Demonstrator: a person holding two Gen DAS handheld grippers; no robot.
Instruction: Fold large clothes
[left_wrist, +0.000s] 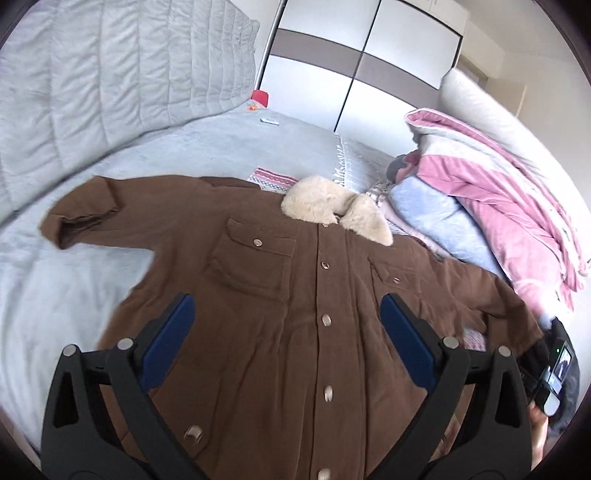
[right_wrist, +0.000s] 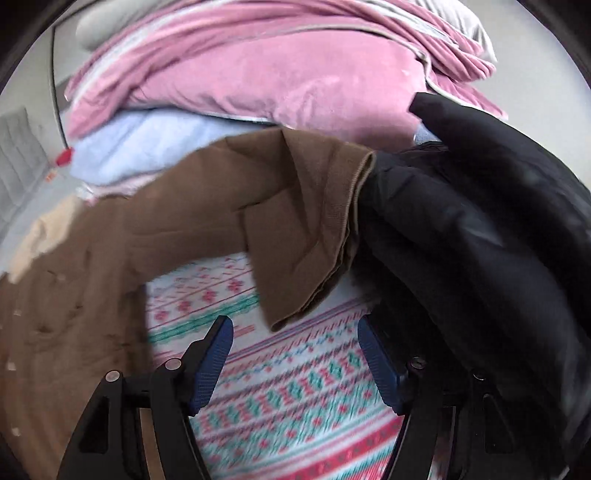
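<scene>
A brown coat with a cream fur collar lies spread front-up on the bed, buttons down its middle. Its one sleeve stretches to the far left. My left gripper hovers open above the coat's chest, with nothing between its blue pads. In the right wrist view the coat's other sleeve lies folded over a patterned blanket, cuff end pointing toward me. My right gripper stands open just short of that cuff, nothing between its fingers.
A pile of pink and pale blue bedding lies at the right of the bed. A black padded garment sits right of the brown sleeve. A grey quilted headboard and a wardrobe stand behind. The other gripper's device shows at the right edge.
</scene>
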